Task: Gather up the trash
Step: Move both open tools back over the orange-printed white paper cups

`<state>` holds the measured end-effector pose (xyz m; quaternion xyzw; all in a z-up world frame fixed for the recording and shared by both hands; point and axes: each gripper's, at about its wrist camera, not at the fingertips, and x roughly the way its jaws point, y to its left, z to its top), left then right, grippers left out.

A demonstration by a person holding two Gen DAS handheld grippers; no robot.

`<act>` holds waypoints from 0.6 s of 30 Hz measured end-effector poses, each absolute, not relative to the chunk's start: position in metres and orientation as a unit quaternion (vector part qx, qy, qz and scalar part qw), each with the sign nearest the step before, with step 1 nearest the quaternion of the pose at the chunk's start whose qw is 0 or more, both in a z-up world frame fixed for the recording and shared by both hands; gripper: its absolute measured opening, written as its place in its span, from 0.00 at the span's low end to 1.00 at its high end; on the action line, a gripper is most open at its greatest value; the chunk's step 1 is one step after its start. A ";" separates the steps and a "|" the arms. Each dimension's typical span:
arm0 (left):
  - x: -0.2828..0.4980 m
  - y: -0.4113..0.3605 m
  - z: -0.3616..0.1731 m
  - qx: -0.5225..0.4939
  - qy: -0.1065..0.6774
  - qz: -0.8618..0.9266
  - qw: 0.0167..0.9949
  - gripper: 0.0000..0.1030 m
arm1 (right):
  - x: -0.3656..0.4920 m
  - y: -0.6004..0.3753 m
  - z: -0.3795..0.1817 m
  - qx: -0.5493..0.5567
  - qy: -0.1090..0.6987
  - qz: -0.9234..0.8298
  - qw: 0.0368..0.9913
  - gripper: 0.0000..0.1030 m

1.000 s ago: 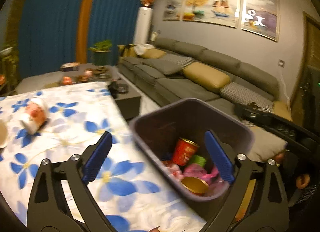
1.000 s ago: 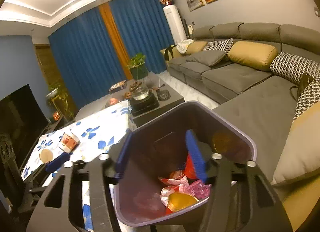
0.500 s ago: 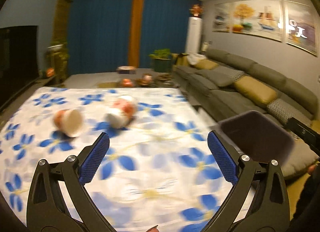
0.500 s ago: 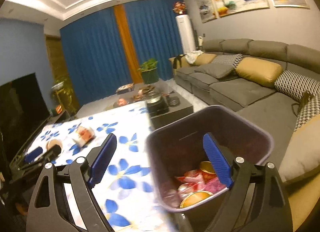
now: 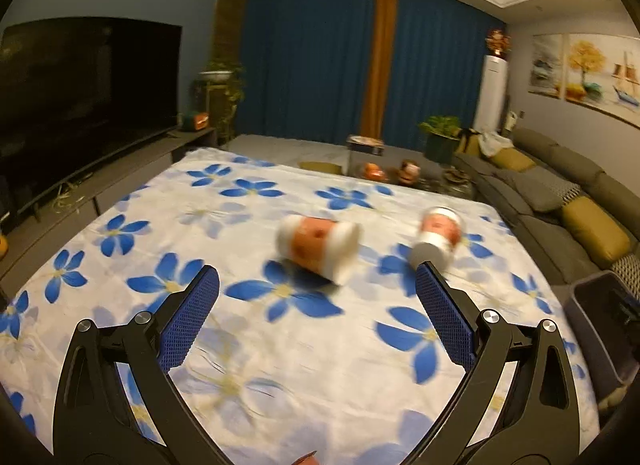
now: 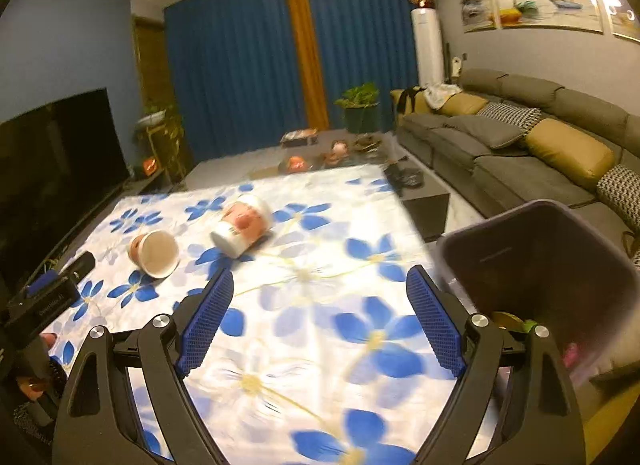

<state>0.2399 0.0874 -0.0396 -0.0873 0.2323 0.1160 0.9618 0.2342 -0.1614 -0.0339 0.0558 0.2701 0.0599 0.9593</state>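
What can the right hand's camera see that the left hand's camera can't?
Only the right wrist view looks down into the trash bin, where some trash lies at the bottom, and it catches the left gripper's dark body at its left edge. Only the left wrist view shows the big TV nearly whole, with just a corner of the bin. Both show two tipped-over cups on the flowered cloth: the cup on the TV side and the cup on the sofa side. Both grippers, left gripper and right gripper, have jaws wide open and empty.

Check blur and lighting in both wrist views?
Left wrist: both cups, the nearer and the farther, smeared by motion; gripper sharp. Right wrist: tablecloth and bin softly blurred. Both: dim warm light, fisheye bending.
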 end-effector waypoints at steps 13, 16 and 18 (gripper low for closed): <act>0.283 0.167 -0.054 -0.101 0.217 0.211 0.948 0.94 | 0.345 -0.064 -0.064 0.020 0.309 0.055 0.949 0.83; 0.289 0.173 -0.060 -0.095 0.217 0.220 0.946 0.94 | 0.370 -0.053 -0.071 0.022 0.321 0.047 0.946 0.83; 0.290 0.177 -0.064 -0.104 0.216 0.221 0.945 0.94 | 0.385 -0.048 -0.075 0.023 0.327 0.041 0.944 0.83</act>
